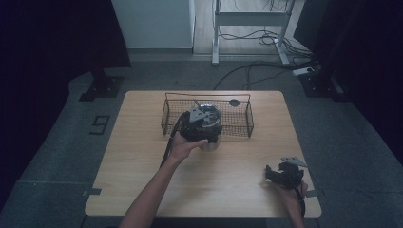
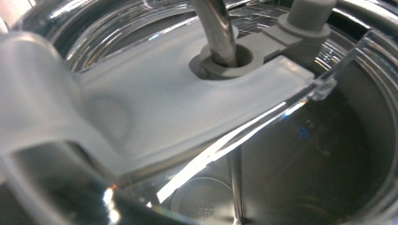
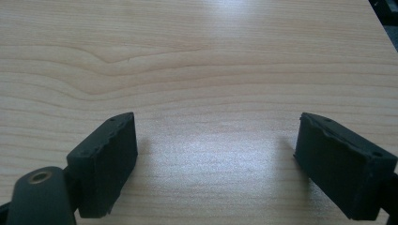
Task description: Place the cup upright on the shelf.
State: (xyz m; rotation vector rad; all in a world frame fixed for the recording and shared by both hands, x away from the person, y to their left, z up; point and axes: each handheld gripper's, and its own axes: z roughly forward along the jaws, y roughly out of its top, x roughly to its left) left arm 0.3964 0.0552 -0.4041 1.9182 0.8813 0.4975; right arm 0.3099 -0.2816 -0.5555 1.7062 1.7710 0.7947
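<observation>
Steel cup (image 1: 209,130) under left gripper (image 1: 197,124), grip unclear.

A metal cup (image 1: 209,137) stands mid-table (image 1: 142,156), just before the wire basket (image 1: 242,124). The left gripper (image 1: 197,124) sits over it. The right gripper (image 1: 280,175) lies near the table's front right corner.

One light wooden table (image 1: 142,190). One dark wire-mesh basket (image 1: 237,124). One shiny metal tumbler (image 1: 211,142) with clear plastic lid (image 2: 187,117) and one metal straw (image 2: 217,28). One small dark round disc (image 1: 234,102) behind basket. Two black hand-held grippers: left gripper (image 1: 199,121), right gripper (image 1: 270,173). Two hands.
</observation>
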